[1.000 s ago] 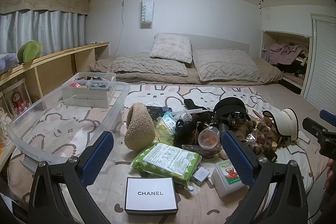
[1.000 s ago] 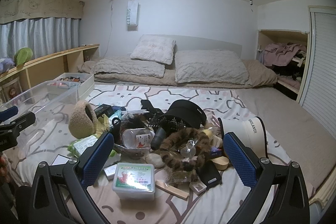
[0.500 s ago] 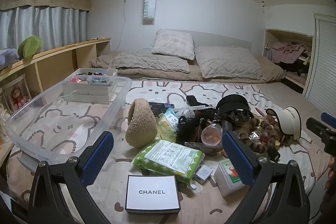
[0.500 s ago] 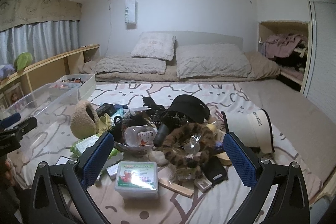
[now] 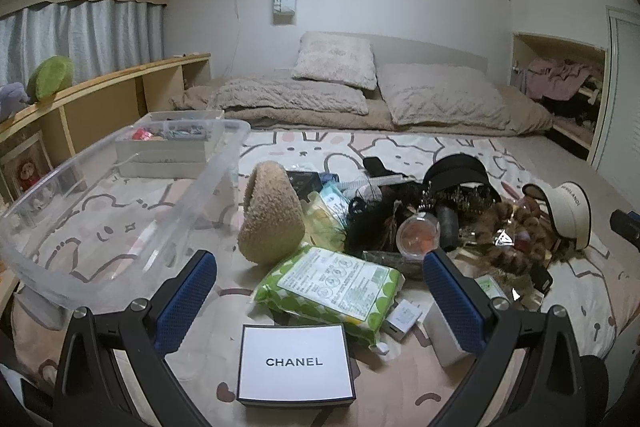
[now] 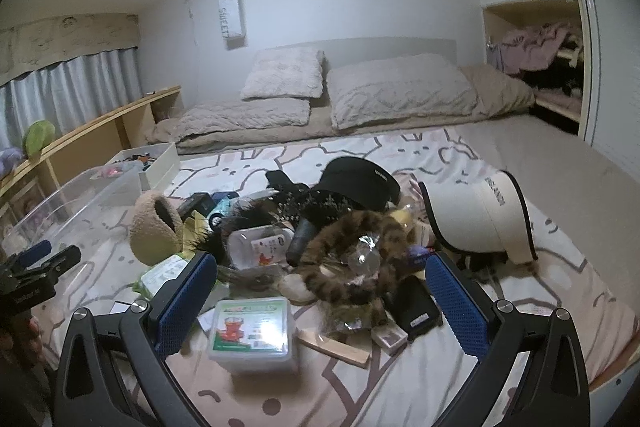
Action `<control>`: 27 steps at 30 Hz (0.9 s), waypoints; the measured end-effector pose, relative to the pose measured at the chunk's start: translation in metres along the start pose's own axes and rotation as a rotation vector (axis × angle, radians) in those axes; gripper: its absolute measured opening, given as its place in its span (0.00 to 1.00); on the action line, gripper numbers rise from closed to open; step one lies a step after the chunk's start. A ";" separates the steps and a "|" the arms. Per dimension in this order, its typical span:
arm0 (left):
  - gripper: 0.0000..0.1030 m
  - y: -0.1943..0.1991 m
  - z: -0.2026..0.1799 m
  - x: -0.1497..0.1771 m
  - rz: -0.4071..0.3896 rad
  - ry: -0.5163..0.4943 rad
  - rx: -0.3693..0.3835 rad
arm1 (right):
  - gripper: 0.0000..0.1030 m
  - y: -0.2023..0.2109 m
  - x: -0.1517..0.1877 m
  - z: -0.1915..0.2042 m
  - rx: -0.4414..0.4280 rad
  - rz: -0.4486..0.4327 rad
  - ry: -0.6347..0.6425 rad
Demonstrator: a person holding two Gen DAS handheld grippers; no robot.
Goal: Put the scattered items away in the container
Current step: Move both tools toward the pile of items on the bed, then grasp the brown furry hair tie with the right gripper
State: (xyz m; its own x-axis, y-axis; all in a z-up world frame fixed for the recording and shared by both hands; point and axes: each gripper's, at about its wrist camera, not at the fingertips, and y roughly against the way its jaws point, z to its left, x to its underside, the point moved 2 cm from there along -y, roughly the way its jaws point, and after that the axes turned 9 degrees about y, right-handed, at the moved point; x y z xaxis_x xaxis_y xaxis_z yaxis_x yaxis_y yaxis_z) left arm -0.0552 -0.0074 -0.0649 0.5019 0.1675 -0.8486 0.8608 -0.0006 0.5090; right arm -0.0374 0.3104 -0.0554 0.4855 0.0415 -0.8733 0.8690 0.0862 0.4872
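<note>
A clear plastic bin (image 5: 120, 211) stands empty on the bed at the left; it also shows in the right wrist view (image 6: 80, 203). Scattered beside it lie a fuzzy tan hat (image 5: 272, 223), a green wipes pack (image 5: 332, 283), a white CHANEL box (image 5: 295, 363), a black cap (image 6: 360, 179), a cream visor (image 6: 480, 215), a leopard scrunchie (image 6: 348, 251) and a small clear lidded box (image 6: 252, 331). My left gripper (image 5: 320, 291) is open and empty above the wipes pack. My right gripper (image 6: 320, 291) is open and empty above the lidded box.
A white organiser tray (image 5: 168, 147) with small items sits behind the bin. Pillows (image 5: 336, 63) lie at the head of the bed. A wooden shelf (image 5: 100, 95) runs along the left wall. A closet nook (image 5: 560, 87) is at the right.
Both grippers have moved forward and lower toward the pile, so the items look larger. The right view has tilted to the left. Both stay open and empty.
</note>
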 end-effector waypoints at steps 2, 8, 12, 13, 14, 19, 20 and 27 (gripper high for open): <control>1.00 -0.006 -0.002 0.003 0.011 -0.008 0.003 | 1.00 -0.005 0.003 -0.005 0.006 0.014 -0.008; 1.00 -0.024 -0.008 0.012 0.050 -0.025 0.023 | 1.00 -0.025 0.018 -0.018 0.041 0.052 -0.027; 1.00 -0.036 -0.011 0.018 0.076 -0.027 0.044 | 1.00 -0.042 0.026 -0.024 0.051 0.099 -0.053; 1.00 -0.039 -0.011 0.020 0.083 -0.025 0.049 | 1.00 -0.047 0.027 -0.026 0.049 0.112 -0.069; 1.00 -0.042 -0.011 0.021 0.089 -0.023 0.055 | 1.00 -0.051 0.027 -0.028 0.042 0.122 -0.084; 1.00 -0.060 -0.011 0.026 0.124 -0.002 0.074 | 1.00 -0.078 0.027 -0.036 0.024 0.180 -0.111; 1.00 -0.063 -0.010 0.027 0.130 0.003 0.078 | 1.00 -0.083 0.026 -0.038 0.023 0.180 -0.114; 1.00 -0.086 -0.017 0.030 0.150 -0.012 0.109 | 1.00 -0.117 0.027 -0.057 0.015 0.186 -0.206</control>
State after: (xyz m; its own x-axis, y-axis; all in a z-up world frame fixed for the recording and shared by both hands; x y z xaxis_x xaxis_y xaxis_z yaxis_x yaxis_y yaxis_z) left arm -0.1153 0.0141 -0.1313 0.6261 0.1455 -0.7661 0.7797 -0.1316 0.6122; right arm -0.1319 0.3585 -0.1363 0.6445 -0.1484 -0.7501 0.7639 0.0812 0.6402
